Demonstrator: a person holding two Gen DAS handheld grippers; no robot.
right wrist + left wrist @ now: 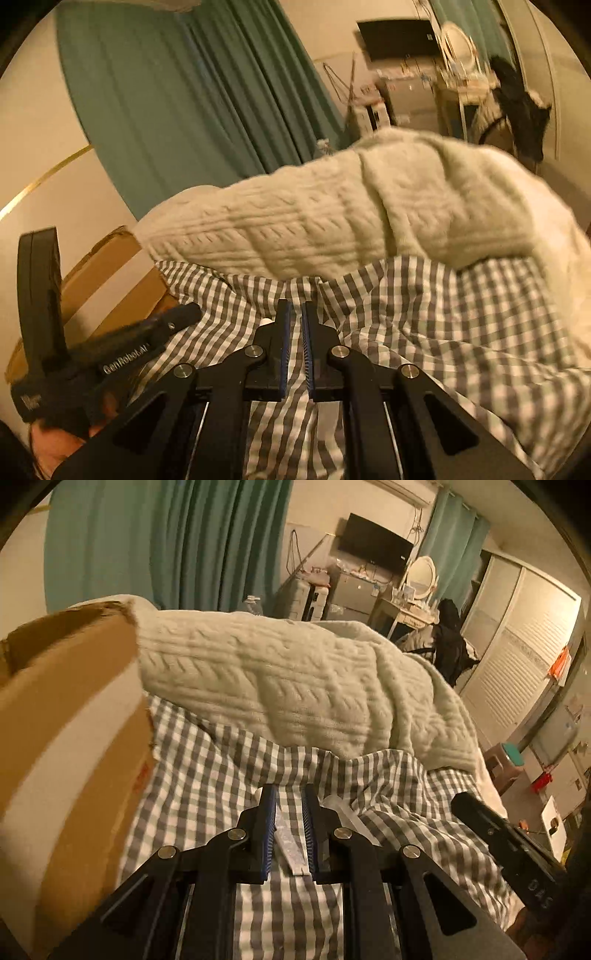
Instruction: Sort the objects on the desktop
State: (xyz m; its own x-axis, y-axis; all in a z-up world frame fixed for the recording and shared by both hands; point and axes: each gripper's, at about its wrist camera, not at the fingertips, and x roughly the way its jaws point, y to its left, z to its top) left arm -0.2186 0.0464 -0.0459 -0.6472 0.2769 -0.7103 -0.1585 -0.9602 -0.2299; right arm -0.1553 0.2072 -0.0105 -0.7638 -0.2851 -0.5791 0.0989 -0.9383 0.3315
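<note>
At far left in the left wrist view we note a brown cardboard box (70, 746) with a pale tape band, standing on the gingham-checked bed sheet (207, 760); a cream cable-knit blanket (288, 679) lies heaped behind it. The task's thing here is a flat, silvery-white tube or sachet (291, 843), long and narrow, lying on the sheet and pointing away from the camera. The left gripper (289, 830) has its blue-padded fingers (269, 834) a narrow way apart, one on each side of the sachet; we cannot tell whether the pads press on it. At right in this view the other gripper's black body enters. In the right wrist view the left gripper's body, marked "GenRobot.AI", sits at lower left. The right gripper (295, 347) hangs over the sheet, its fingers (283, 350) nearly together with a slim gap and nothing between them. A small white object (264, 322) peeks out just left of the left finger.
</note>
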